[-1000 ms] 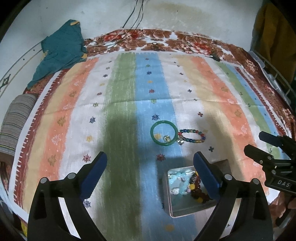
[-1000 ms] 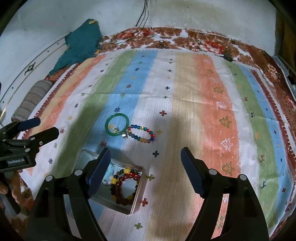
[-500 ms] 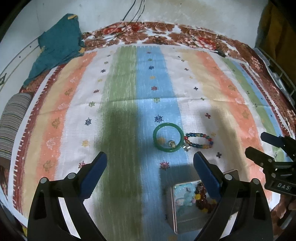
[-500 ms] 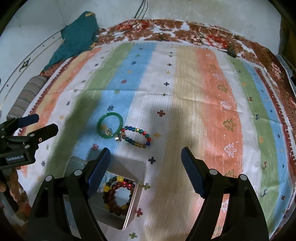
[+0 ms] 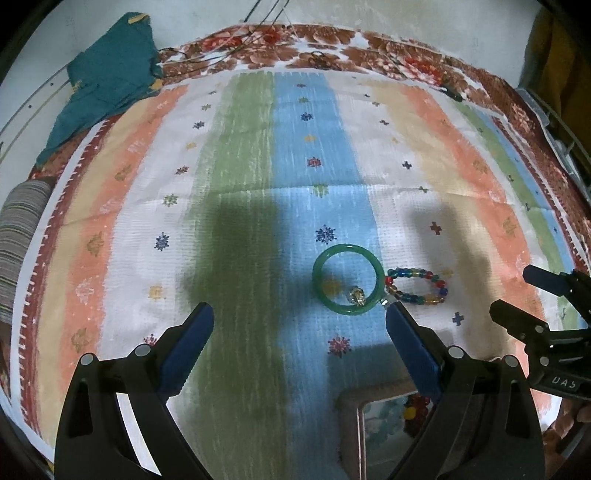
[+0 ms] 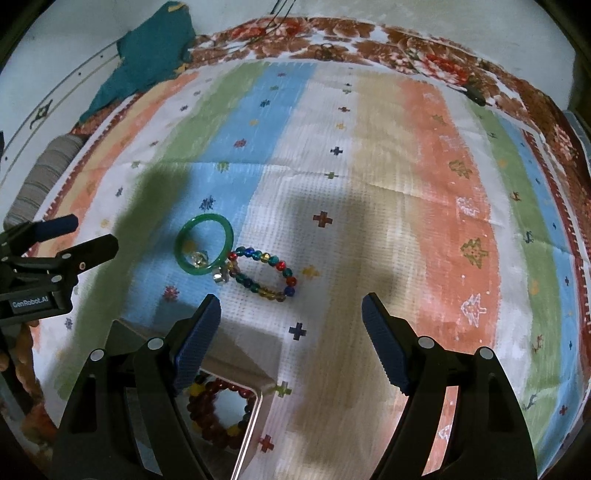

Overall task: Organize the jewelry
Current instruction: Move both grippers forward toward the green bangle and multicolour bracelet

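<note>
A green bangle lies flat on the striped cloth, with a small clear ring inside it. Touching its right side is a multicoloured bead bracelet, and a small silver piece rests where the two meet. A metal tin near the front edge holds dark red bead bracelets. My left gripper hovers open just short of the bangle. My right gripper hovers open just short of the bead bracelet. Both are empty.
A teal garment lies at the far left corner. A striped bolster sits at the left edge. Cables run over the floral bedspread at the back. The cloth's right half carries only printed motifs.
Both grippers have moved forward and lower toward the bangle and bead bracelet, which now look larger and nearer. The tin has slid toward the bottom edge of both views. Jaws unchanged.
</note>
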A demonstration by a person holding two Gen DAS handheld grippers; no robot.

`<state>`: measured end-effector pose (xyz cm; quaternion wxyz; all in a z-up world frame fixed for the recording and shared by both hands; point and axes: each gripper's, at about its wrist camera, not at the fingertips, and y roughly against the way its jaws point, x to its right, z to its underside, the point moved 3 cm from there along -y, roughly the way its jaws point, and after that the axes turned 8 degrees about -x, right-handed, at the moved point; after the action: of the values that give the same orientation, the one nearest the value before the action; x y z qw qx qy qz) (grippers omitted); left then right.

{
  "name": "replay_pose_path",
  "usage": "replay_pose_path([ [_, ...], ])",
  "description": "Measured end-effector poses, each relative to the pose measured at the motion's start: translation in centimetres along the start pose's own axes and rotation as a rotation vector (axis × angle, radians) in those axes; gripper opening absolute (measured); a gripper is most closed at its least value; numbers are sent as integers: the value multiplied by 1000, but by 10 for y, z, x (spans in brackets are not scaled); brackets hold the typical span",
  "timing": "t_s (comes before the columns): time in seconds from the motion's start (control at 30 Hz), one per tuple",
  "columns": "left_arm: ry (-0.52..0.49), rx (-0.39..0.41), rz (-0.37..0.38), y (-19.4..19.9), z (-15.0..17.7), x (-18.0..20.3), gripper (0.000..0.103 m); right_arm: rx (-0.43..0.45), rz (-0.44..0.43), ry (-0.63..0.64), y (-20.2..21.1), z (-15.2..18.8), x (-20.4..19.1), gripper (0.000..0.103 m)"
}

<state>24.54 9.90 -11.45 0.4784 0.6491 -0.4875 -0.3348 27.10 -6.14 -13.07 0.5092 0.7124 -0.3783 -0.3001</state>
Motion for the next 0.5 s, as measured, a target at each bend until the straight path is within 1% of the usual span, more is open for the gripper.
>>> replay_pose_path([
  [0.27,-3,-36,-20,-23,-8,-2,92,-26,8,9,-18,-8,1,79],
  [0.5,-6,-58,-20,-36,-16,-2,92,-49,18,10,-32,-14,2,79],
])
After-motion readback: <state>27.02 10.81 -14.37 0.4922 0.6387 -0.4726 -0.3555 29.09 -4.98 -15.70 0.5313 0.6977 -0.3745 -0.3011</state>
